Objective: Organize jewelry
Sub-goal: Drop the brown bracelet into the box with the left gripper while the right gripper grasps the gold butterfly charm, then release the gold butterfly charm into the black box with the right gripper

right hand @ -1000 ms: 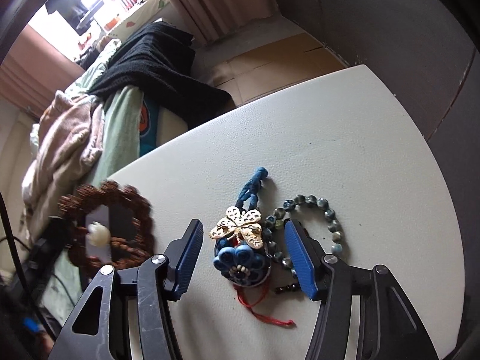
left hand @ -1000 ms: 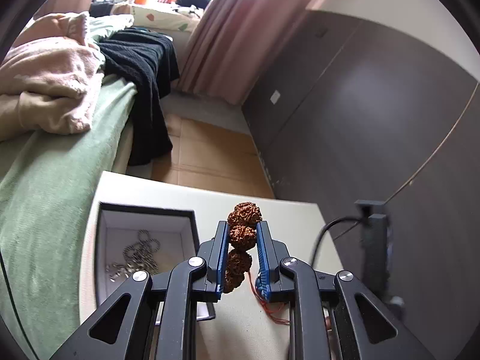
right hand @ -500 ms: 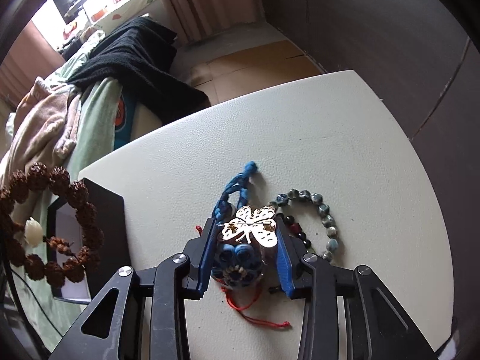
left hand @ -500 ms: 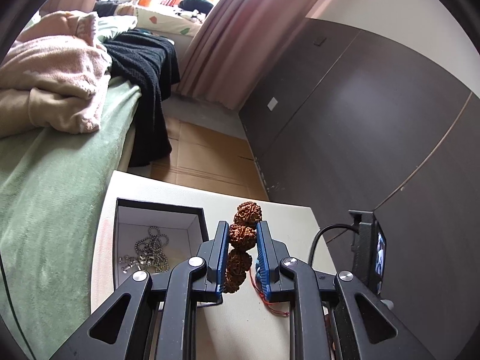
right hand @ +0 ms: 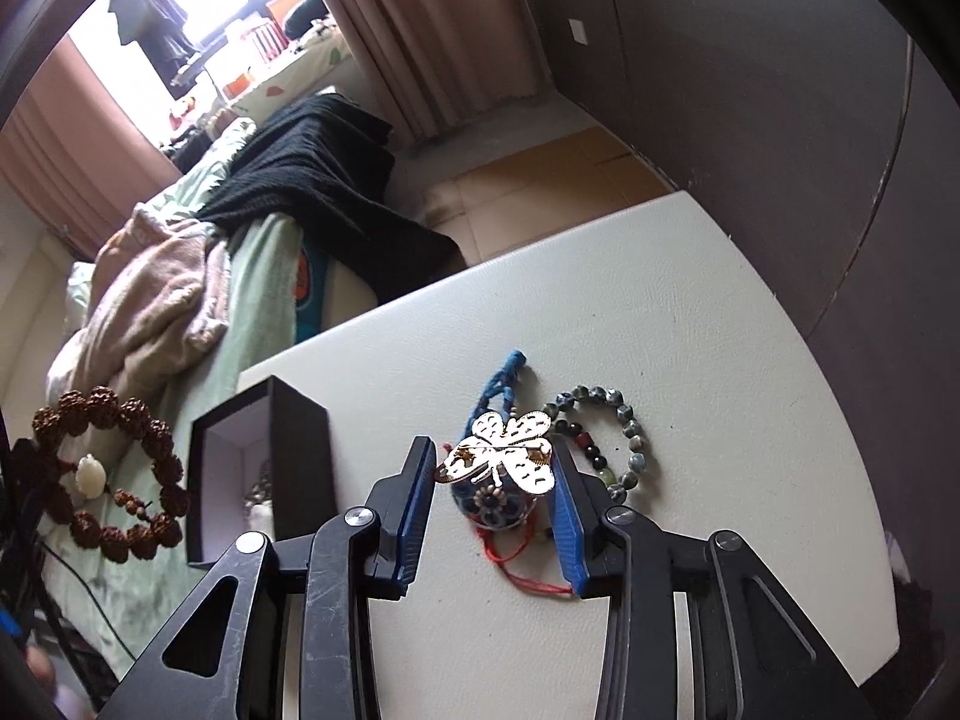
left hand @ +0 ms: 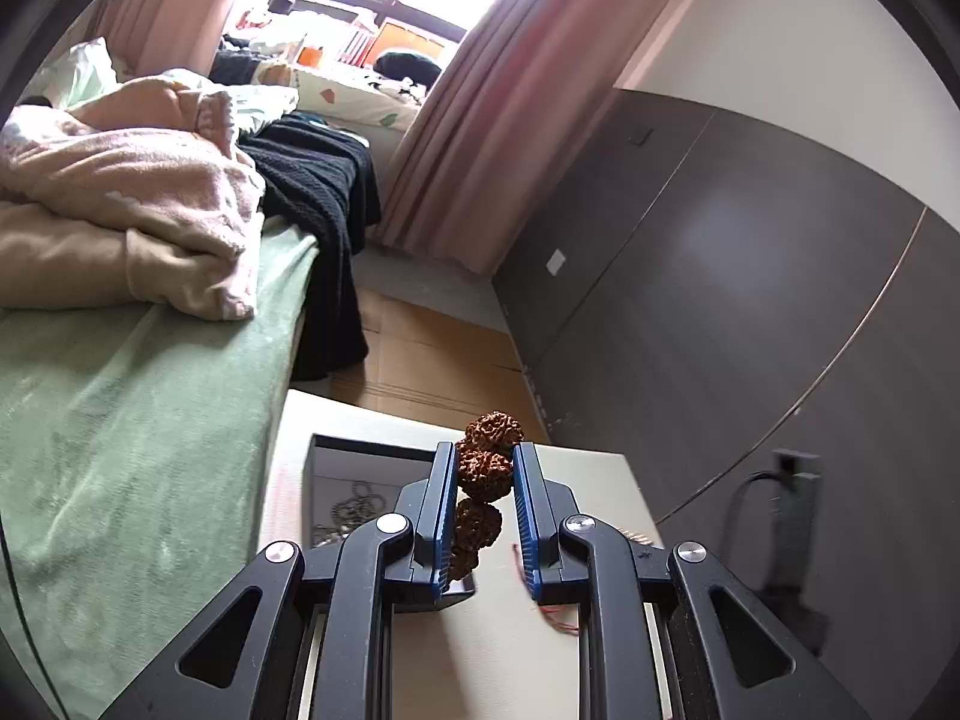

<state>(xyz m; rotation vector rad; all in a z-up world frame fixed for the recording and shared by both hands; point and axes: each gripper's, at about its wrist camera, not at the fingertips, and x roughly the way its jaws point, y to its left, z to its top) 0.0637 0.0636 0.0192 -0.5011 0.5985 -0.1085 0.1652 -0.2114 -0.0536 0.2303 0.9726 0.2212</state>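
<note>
The left tool (left hand: 480, 501) is clamped on a brown seed bracelet (left hand: 485, 465), pinching one bead so the loop hangs free; in the right view the bracelet (right hand: 105, 474) dangles in the air beside the open black box (right hand: 264, 468). That lifted hold looks meant to carry it over the box wall and drop it in, where a silver chain (left hand: 351, 501) already lies.

The right tool (right hand: 495, 492) has its jaws apart, though the butterfly pendant (right hand: 501, 459) sits across the gap and may be touching the right finger; I cannot tell whether it is gripped. Under it hangs a blue patterned bead (right hand: 492, 504) with a red cord (right hand: 528, 570) trailing on the surface (right hand: 690, 324). A blue cord (right hand: 498, 384) and a grey bead bracelet (right hand: 606, 438) lie just beyond, unsorted.

The surface is pale and textured. Further off stand a bed (left hand: 120, 408) with a green sheet, a pink blanket (left hand: 132, 210) and black knit throw (left hand: 318, 198), pink curtains (left hand: 480, 120), a bright window and a dark panelled wall (left hand: 750, 270).
</note>
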